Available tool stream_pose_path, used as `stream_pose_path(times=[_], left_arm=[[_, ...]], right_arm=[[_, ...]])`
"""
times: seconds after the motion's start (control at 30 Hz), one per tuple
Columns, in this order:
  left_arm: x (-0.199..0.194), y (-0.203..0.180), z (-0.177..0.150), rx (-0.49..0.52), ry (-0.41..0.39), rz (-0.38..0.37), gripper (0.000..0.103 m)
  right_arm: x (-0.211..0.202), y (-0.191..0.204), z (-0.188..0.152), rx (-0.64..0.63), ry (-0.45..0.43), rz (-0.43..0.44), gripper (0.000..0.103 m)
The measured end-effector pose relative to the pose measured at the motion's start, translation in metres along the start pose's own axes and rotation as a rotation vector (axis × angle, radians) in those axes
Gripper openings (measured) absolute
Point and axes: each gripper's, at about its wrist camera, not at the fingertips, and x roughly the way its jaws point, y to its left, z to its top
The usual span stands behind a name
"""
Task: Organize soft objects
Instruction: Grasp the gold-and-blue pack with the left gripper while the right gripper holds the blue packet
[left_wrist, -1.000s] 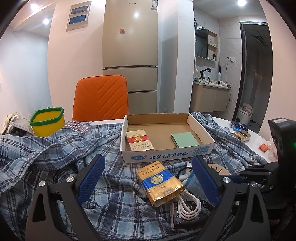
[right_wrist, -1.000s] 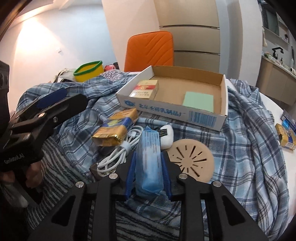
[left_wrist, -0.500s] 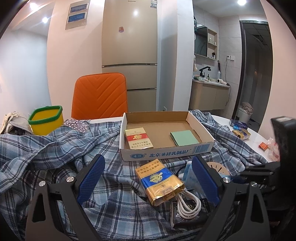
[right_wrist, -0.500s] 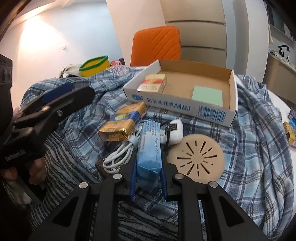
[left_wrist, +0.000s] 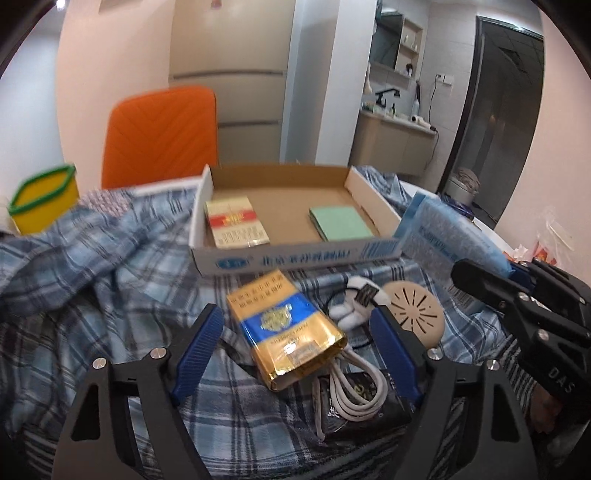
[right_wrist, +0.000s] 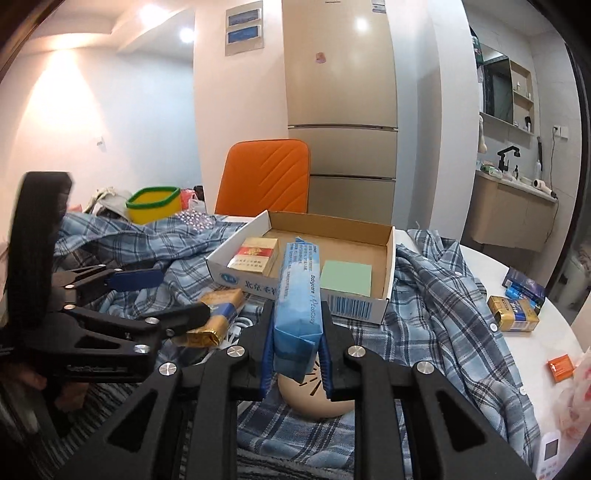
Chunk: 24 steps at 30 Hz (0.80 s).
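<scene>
The right claw (right_wrist: 295, 354) pinches a blue tissue pack (right_wrist: 299, 295), held clear of the plaid shirt (right_wrist: 436, 295), near the cardboard box (right_wrist: 369, 302). The left claw (left_wrist: 295, 347) is closing, its pads astride but not touching a gold-and-blue packet (left_wrist: 288, 328) on the shirt.

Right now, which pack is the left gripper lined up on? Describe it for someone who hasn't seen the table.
Find the open cardboard box on the plaid cloth. Just in front of it, between the closing jaws of the left gripper, lies a gold-and-blue foil pack. Unlike the red-and-white pack inside the box, it lies partly on a white cable.
</scene>
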Motion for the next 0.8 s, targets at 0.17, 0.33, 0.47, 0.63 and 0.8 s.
stream_pose_path(times=[0.17,0.33,0.47,0.63,0.8], left_arm=[[0.016,0.002,-0.003,-0.024,0.086,0.001,0.081],[0.019,0.005,-0.006,-0.043,0.111,0.034,0.081],[0.014,0.015,-0.009,-0.095,0.113,0.059,0.076],[0.013,0.037,-0.011,-0.206,0.127,0.082,0.054],[0.013,0.036,-0.01,-0.206,0.137,0.092,0.056]], right_arm=[[0.004,0.0,-0.001,0.007,0.014,0.003,0.022],[0.005,-0.002,-0.002,0.013,0.02,0.005,0.022],[0.008,-0.001,-0.002,0.009,0.032,0.007,0.022],[0.011,-0.003,-0.002,0.022,0.039,0.008,0.022],[0.012,-0.003,-0.003,0.02,0.045,0.009,0.022]])
